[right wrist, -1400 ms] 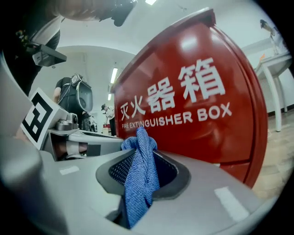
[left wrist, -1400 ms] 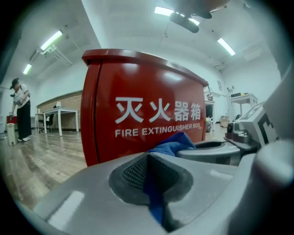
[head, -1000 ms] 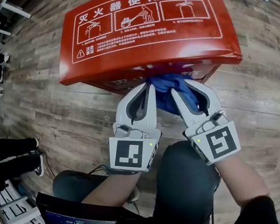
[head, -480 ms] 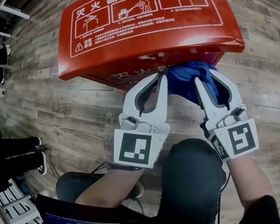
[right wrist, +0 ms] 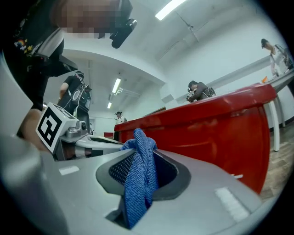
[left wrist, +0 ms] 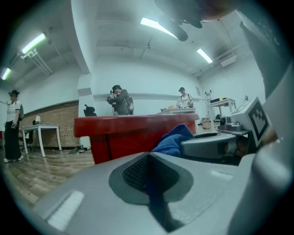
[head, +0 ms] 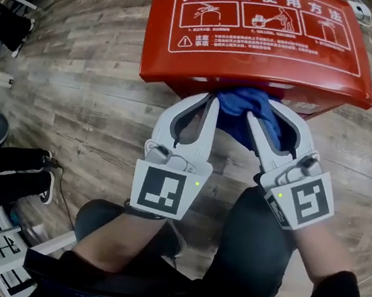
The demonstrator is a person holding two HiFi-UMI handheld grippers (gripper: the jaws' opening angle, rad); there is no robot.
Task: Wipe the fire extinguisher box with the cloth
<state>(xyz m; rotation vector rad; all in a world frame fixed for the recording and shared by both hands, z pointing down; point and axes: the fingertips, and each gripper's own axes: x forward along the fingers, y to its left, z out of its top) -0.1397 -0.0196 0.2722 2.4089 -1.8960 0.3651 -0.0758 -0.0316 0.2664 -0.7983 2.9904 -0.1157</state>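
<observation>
Directly ahead, the long red metal fire extinguisher box (head: 261, 45) lies crosswise; right hand-held gripper (head: 262, 112) pinches the blue terry cloth (head: 236, 102) at its near face; left hand-held gripper (head: 210, 101) closed, empty.

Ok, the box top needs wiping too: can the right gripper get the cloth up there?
Probably yes. The right gripper is shut on the cloth just under the front edge of the box top; nothing lies on that top, so backing out and lifting should do.
</observation>
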